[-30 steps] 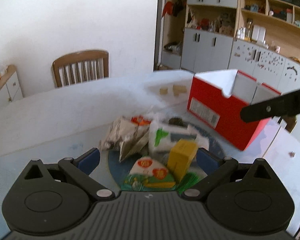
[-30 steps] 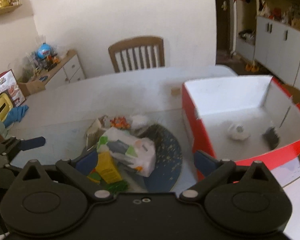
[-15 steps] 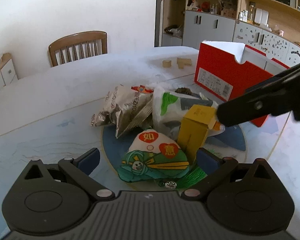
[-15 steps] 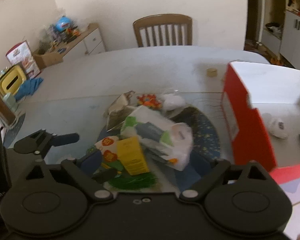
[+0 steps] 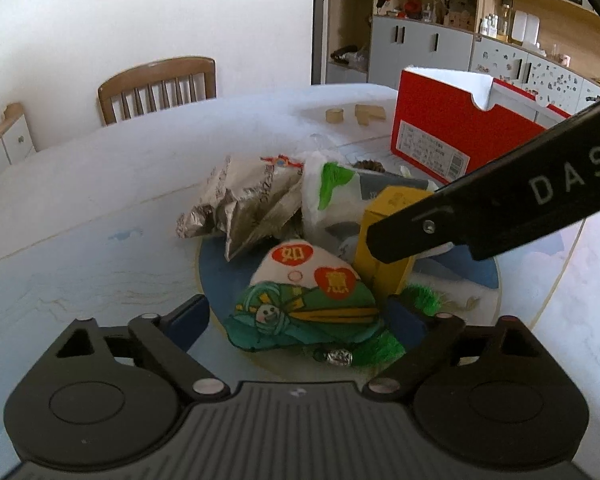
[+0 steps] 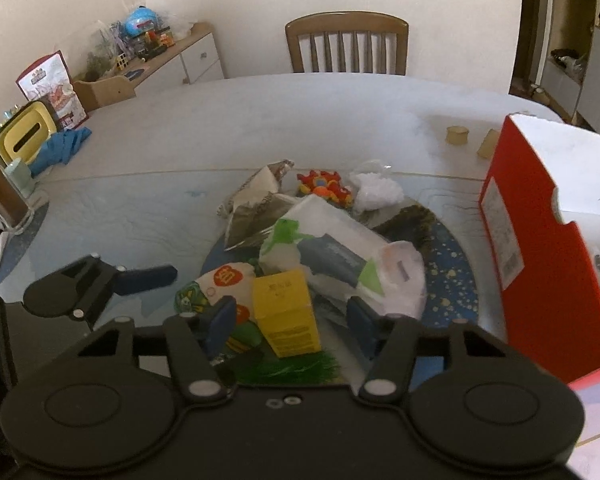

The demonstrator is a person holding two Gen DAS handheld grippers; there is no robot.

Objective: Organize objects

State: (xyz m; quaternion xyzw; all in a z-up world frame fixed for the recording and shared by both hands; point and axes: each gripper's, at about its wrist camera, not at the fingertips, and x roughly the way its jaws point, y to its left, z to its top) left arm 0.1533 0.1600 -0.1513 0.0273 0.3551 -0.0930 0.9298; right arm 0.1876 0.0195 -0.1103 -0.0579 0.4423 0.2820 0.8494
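A pile lies on a round blue mat (image 6: 452, 276): a yellow box (image 6: 286, 312), a green and white plush pouch (image 5: 304, 304), a white tissue pack (image 6: 340, 248), silver foil bags (image 5: 244, 200), a red toy (image 6: 324, 186) and a green tassel (image 6: 296, 368). My left gripper (image 5: 300, 320) is open, its fingers on either side of the plush pouch. My right gripper (image 6: 290, 320) is open around the yellow box; its arm crosses the left wrist view (image 5: 500, 216). A red cardboard box (image 6: 540, 248) stands open at the right.
A wooden chair (image 6: 346, 44) stands behind the table. Small wooden blocks (image 6: 458, 135) lie near the red box. A yellow holder (image 6: 24, 136), blue cloth (image 6: 64, 148) and a glass container (image 6: 0, 192) sit at the table's left edge.
Both grippers have moved down and closer to the pile. The right gripper has swung left from over the red box and now straddles the yellow box.
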